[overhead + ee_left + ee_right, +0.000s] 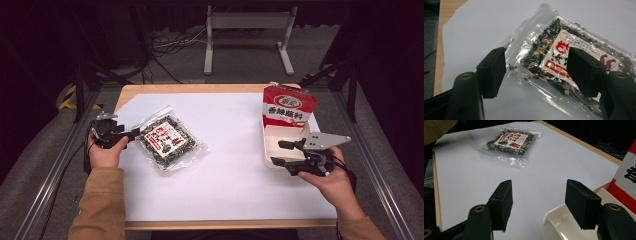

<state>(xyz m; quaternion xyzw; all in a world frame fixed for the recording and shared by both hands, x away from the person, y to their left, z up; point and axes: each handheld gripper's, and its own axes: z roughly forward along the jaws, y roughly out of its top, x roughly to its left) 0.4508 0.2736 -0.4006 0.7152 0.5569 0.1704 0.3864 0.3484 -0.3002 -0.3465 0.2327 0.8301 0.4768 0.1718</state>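
A: Where does the high view sit?
B: Above the near edge of the worktop (pixel 225 190), facing forward and down, far enough to take in the whole worktop and the floor beyond the clear snack bag (pixel 169 141).
A: And the left gripper view?
B: It rides right at the snack bag (pixel 564 62), very close, looking along its own jaws across the bag's corner.
A: The right gripper view?
B: Low beside the white tray (pixel 564 222), well apart from the snack bag (pixel 511 141), facing across the worktop toward it. All three share that bag.
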